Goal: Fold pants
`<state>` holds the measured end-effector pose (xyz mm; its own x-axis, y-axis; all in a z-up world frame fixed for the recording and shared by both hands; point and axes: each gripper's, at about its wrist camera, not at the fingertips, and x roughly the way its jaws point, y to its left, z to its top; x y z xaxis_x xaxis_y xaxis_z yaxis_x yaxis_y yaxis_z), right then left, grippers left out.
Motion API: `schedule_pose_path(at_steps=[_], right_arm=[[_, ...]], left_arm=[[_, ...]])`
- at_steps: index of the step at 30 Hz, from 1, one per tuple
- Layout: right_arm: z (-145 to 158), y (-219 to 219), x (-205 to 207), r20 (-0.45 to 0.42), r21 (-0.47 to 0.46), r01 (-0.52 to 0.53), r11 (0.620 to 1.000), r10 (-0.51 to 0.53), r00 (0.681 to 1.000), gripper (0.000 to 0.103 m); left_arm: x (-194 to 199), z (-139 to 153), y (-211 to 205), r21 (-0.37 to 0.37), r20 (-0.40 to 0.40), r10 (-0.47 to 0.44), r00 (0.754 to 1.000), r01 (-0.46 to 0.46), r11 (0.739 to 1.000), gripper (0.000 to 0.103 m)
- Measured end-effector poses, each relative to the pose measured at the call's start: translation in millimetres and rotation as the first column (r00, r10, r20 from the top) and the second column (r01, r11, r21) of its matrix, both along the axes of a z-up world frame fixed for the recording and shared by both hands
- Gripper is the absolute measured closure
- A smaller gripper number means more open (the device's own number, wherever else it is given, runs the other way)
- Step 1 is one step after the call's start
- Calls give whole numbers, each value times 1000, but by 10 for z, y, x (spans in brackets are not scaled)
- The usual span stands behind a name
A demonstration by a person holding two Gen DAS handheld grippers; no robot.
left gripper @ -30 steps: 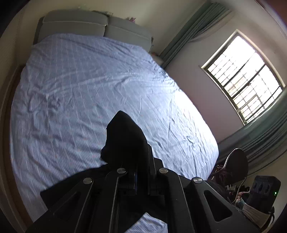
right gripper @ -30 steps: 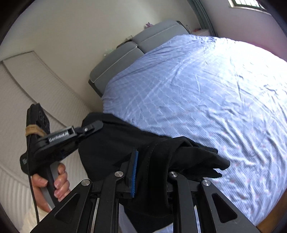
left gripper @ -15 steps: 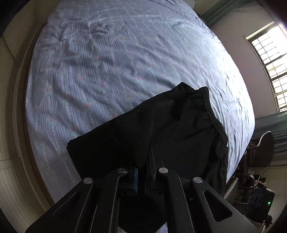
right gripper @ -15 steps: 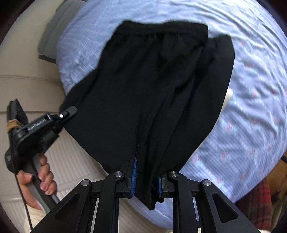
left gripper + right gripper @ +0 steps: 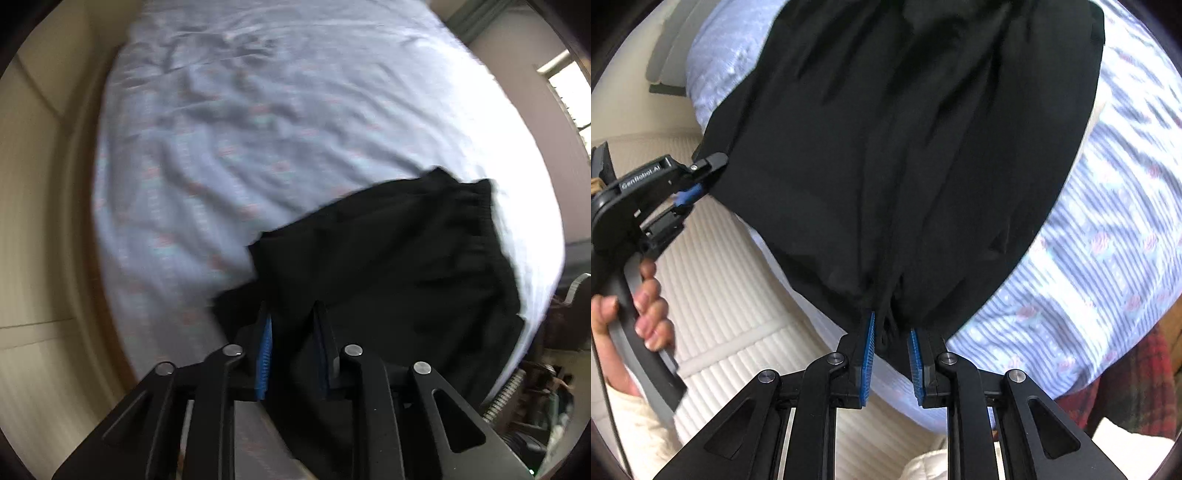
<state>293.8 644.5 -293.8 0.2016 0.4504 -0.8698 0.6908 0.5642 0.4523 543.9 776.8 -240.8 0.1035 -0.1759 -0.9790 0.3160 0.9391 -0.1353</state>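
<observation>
The bed [image 5: 258, 129], under a blue striped sheet, carries black pants [image 5: 905, 147] spread flat near its edge, elastic waistband [image 5: 476, 206] farthest from the tools. The right tool [image 5: 891, 332] has its pads apart, fabric loose between them. The left tool [image 5: 291, 328] likewise stands apart beside the hem.

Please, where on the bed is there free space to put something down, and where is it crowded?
Free: the wrinkled blue patterned bedsheet between the black pants and the bed's far end. Also a sheet strip right of the pants. Crowded: the near edge, where left gripper and right gripper meet the fabric.
</observation>
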Motion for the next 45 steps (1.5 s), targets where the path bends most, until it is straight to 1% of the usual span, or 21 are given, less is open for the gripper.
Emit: schedule_pose_path(at_steps=[1,2,4,6,8,9,11,14,15,17,18,20,23,27,29,32,35,37,39,43,45], right_arm=[[-18,-6,-5,-8,-1,0,1000,0,1000,84],[-30,-21,-15,-21,0,7,1000,-7,1000,84],[-26,-55,-8,-40,0,15,1000,-15,999,83],[8,-65,3,-49,-16,-8,1000,7,999,76],[111,-103,44,-44,-42,-43,998,41,998,55],[180,-130,37,-31,-63,-60,996,58,998,51],[380,-251,-9,-1,-132,-96,987,97,995,43],[676,-529,-112,76,-227,-139,964,160,984,37],[751,-626,-186,109,-256,-143,956,175,978,36],[1021,-869,-278,188,-320,-126,939,193,963,25],[1158,-1018,-359,222,-360,-116,926,206,953,22],[1371,-1269,-529,264,-434,-98,895,231,937,18],[1666,-1659,-813,281,-548,-83,832,277,919,17],[1994,-2164,-1204,297,-654,-87,752,360,884,17],[2141,-2447,-1409,314,-691,-98,716,420,852,17],[2330,-2834,-1626,338,-718,-117,686,491,803,17],[2480,-3263,-1741,347,-715,-147,684,528,775,17],[2567,-3484,-1816,357,-718,-141,681,535,766,17],[2600,-3689,-1922,365,-721,-123,681,525,769,17],[2673,-4042,-2137,393,-720,-78,690,498,773,17],[2696,-4268,-2214,397,-724,-46,688,470,788,17]], left_arm=[[23,-17,55,33,12,21,1000,-22,999,79],[45,-21,125,66,26,49,998,-51,996,72],[70,24,306,147,75,128,989,-138,979,63],[20,119,401,173,126,135,983,-156,972,61],[-118,267,453,171,170,105,980,-134,976,53],[-217,354,464,164,199,90,976,-124,979,52],[-449,521,469,163,250,61,966,-104,981,43],[-834,713,375,147,302,11,953,-58,987,40],[-1050,794,303,146,317,-19,948,-29,989,39],[-1311,885,158,143,332,-54,942,6,990,34],[-1537,963,15,146,347,-87,934,38,989,32],[-1791,1059,-199,144,362,-111,926,62,988,24],[-2255,1273,-740,125,393,-153,907,112,986,18],[-2704,1527,-1427,70,438,-131,889,112,991,12],[-2944,1653,-1822,37,465,-108,878,102,994,8],[-3231,1796,-2267,27,501,-76,862,72,997,5],[-3469,1919,-2673,-17,506,-34,862,49,999,3],[-3596,2001,-2949,-21,523,-19,852,35,999,3],[-3694,2062,-3139,-17,543,-21,840,36,999,3],[-3854,2172,-3575,-17,602,-50,797,75,997,2],[-3913,2208,-3793,-8,623,-69,779,95,995,2]])
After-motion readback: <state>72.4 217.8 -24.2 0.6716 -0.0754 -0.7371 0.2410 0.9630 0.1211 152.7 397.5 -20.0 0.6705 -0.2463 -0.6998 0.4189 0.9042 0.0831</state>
